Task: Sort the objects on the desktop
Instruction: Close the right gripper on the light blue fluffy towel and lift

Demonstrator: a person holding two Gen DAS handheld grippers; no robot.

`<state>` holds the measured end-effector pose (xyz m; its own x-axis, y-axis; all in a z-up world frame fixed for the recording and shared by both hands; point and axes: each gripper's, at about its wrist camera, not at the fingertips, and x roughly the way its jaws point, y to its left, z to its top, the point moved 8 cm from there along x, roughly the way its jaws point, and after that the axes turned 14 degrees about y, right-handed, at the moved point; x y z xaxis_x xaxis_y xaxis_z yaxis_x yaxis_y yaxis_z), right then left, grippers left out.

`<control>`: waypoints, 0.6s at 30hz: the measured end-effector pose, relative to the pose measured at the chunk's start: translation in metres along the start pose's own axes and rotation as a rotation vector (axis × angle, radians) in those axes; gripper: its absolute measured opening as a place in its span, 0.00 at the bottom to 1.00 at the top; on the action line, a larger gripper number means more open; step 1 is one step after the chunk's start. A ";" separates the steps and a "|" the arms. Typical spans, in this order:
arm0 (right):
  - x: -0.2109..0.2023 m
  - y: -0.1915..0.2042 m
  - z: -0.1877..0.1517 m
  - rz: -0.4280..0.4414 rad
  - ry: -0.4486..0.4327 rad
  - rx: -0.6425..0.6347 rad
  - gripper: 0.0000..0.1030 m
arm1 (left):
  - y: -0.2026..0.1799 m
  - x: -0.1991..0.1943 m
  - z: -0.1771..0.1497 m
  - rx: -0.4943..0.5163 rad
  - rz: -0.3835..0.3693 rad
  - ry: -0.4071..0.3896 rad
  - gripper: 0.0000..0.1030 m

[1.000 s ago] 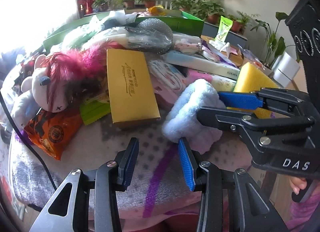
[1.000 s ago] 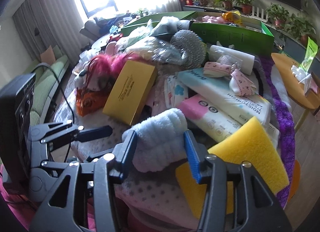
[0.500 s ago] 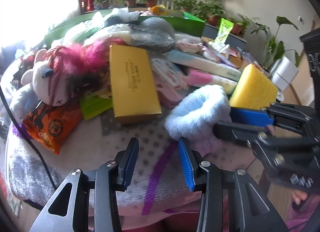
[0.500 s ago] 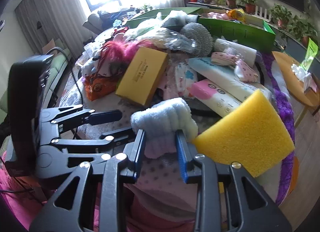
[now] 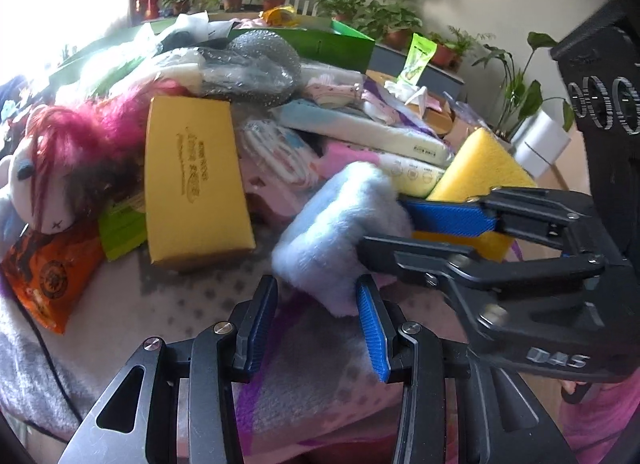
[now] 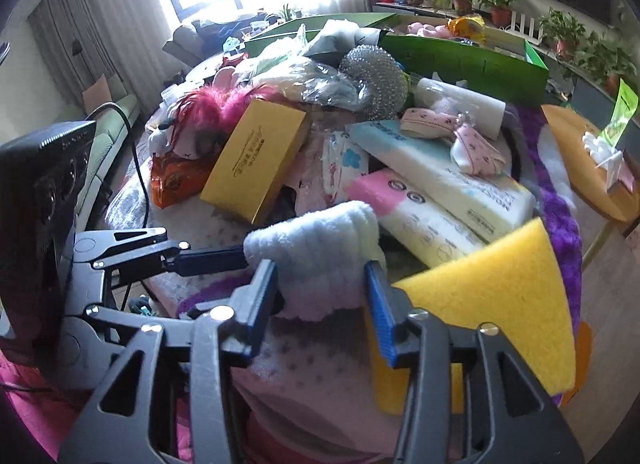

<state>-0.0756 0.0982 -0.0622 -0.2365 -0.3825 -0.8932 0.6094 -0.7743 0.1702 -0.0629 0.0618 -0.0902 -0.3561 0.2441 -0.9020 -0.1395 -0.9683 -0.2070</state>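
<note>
A fluffy light-blue and pink towel point(image 6: 320, 256) point(image 5: 340, 232) sits between the fingers of my right gripper point(image 6: 322, 300), which is shut on it at the near edge of the cluttered table. In the left wrist view the right gripper point(image 5: 384, 224) reaches in from the right, holding the towel just above and ahead of my left gripper point(image 5: 316, 324). The left gripper is open and empty; its right fingertip is close under the towel. A yellow sponge point(image 6: 504, 308) point(image 5: 476, 180) lies just right of the towel.
A yellow box point(image 5: 192, 180), a pink-haired plush toy point(image 5: 60, 168), an orange snack bag point(image 5: 48, 272), tissue packs point(image 6: 436, 184), a steel scourer point(image 6: 376, 72) and green boxes point(image 6: 472, 60) crowd the table. A blanket point(image 5: 160, 304) covers the near edge.
The right gripper has lifted the towel and carried it left and nearer the left gripper. The left gripper has stayed open and has moved in closer to the table.
</note>
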 end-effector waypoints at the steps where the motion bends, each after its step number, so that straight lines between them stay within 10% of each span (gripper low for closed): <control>1: 0.002 -0.002 0.001 -0.002 0.003 0.004 0.31 | -0.003 0.000 0.001 0.006 -0.018 -0.004 0.40; 10: -0.005 -0.013 0.004 0.083 0.003 0.055 0.09 | 0.000 -0.003 0.006 -0.003 -0.037 -0.011 0.36; 18: -0.015 -0.008 0.016 0.027 0.023 -0.036 0.38 | 0.003 0.000 0.011 -0.001 -0.017 0.001 0.35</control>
<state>-0.0888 0.1020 -0.0441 -0.2029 -0.3907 -0.8979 0.6424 -0.7451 0.1791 -0.0737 0.0600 -0.0869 -0.3530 0.2601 -0.8988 -0.1448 -0.9642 -0.2221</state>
